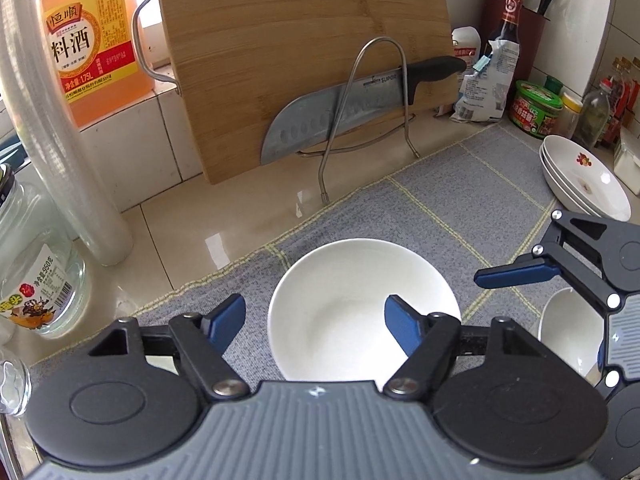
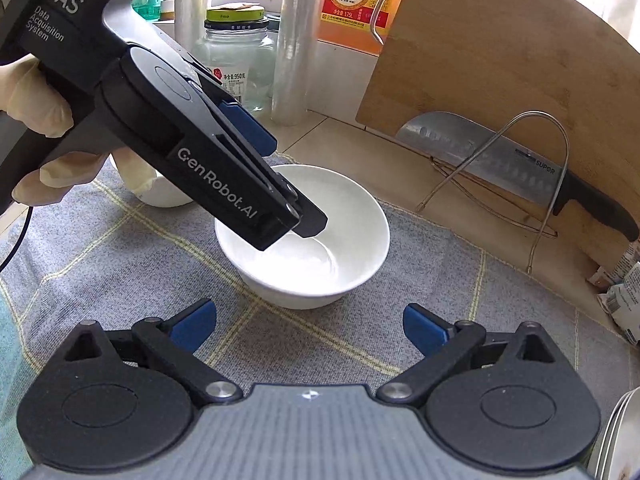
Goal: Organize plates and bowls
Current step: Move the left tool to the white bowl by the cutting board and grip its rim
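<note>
A glossy white ceramic bowl (image 1: 360, 304) sits on matt woven grey cloth (image 1: 440, 208); the cutting board (image 1: 304, 40) is smooth bamboo.

The left gripper (image 2: 298, 216) straddles the white bowl's (image 2: 352, 264) rim on the grey mat (image 2: 120, 272).

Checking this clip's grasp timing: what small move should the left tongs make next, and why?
Probably finish closing on the rim of the white bowl. The left tongs straddle that rim, one finger inside the bowl and one outside, and the pads don't seem to press it yet.
</note>
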{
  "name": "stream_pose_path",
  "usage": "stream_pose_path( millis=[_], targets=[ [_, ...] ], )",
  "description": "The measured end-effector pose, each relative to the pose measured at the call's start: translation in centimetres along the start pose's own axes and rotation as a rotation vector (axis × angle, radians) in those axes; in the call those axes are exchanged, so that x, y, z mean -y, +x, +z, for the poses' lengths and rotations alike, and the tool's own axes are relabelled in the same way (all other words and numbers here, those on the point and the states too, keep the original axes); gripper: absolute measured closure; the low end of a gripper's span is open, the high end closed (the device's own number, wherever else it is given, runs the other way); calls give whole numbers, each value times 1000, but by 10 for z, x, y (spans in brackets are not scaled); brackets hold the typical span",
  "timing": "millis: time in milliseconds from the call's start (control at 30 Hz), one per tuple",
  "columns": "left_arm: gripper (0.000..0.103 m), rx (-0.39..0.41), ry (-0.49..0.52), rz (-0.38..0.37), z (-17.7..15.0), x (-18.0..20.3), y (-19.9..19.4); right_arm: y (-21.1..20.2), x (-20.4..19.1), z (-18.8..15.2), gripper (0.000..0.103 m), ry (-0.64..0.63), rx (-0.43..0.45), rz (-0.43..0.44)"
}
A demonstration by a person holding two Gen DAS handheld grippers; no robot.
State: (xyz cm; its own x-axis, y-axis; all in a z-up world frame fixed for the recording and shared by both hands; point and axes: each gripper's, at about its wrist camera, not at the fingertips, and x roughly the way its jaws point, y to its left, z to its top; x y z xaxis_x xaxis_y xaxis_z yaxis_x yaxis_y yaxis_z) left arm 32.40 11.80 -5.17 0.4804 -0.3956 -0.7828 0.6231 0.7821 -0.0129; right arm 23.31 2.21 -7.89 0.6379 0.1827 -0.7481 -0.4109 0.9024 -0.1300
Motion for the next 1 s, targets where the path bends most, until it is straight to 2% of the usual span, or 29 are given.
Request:
stream_pose_path(
  millis=[133, 233, 300, 700, 1000],
  targets=[
    [29, -9, -4, -15, 2, -3, 5, 8, 0, 4, 10, -3, -12, 7],
    [38, -24, -6, -36, 3, -4, 8, 13, 0, 8, 13, -3, -13, 8],
    [41, -32, -8, -47, 3, -4, 10, 14, 1, 9, 17, 5, -11, 14],
    [47, -34, -3, -62, 3, -6, 11, 15, 5, 11, 23, 20, 11, 37],
    [47, -34, 1, -64, 2, -6, 11, 14, 4, 12, 24, 23, 11, 36]
  ],
)
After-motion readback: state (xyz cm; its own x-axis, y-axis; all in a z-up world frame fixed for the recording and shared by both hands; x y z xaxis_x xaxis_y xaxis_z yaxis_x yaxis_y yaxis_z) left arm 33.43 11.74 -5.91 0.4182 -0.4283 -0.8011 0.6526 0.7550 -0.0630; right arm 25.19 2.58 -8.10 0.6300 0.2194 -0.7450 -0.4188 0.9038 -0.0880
